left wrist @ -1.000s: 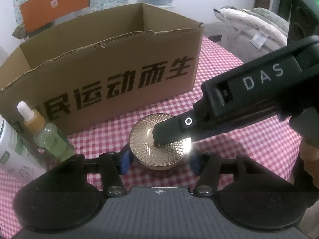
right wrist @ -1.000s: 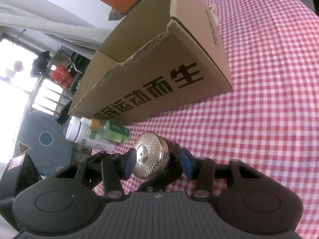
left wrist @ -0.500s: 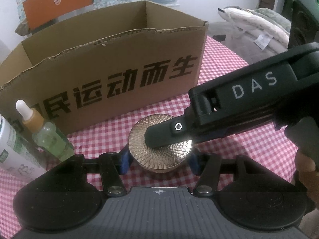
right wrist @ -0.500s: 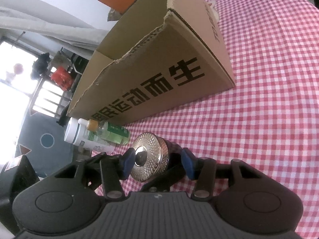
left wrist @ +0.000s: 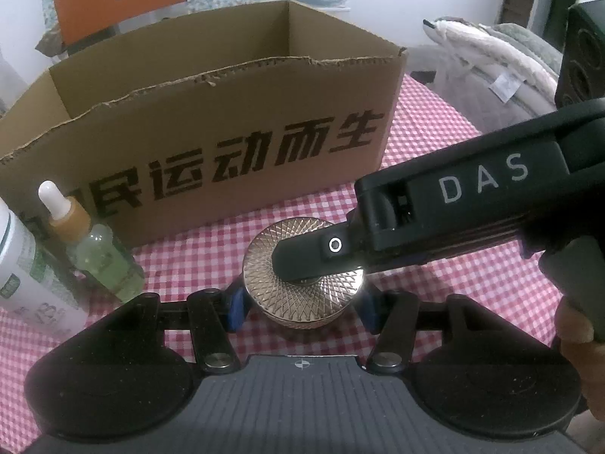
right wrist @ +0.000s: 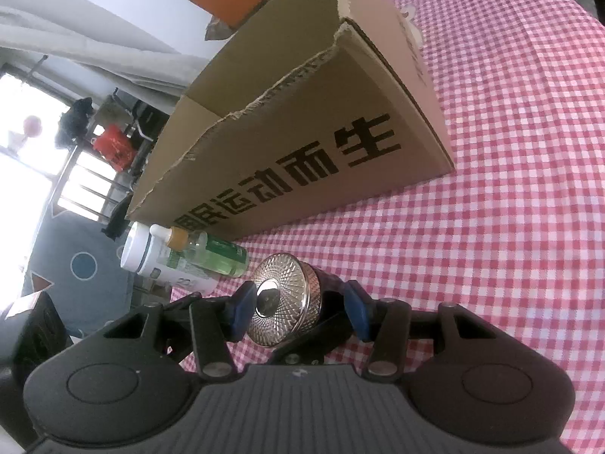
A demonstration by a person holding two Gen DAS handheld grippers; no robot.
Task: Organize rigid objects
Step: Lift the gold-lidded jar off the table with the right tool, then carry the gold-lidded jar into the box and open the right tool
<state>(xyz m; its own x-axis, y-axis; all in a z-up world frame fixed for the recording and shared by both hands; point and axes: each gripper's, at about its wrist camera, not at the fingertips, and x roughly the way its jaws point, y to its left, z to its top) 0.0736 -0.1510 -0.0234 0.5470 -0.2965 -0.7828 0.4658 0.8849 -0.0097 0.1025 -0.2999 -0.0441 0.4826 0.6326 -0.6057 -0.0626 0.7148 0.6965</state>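
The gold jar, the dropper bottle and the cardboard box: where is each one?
gold jar (left wrist: 302,283), left wrist view, patterned lid.
dropper bottle (left wrist: 102,261), left wrist view, green body.
cardboard box (right wrist: 302,174), right wrist view, printed front wall.

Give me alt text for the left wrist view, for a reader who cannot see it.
A round gold jar with a diamond-patterned lid sits on the red-checked tablecloth between the left gripper jaws, while the right gripper's finger lies over its lid. Behind stands an open cardboard box; a dropper bottle stands at left.
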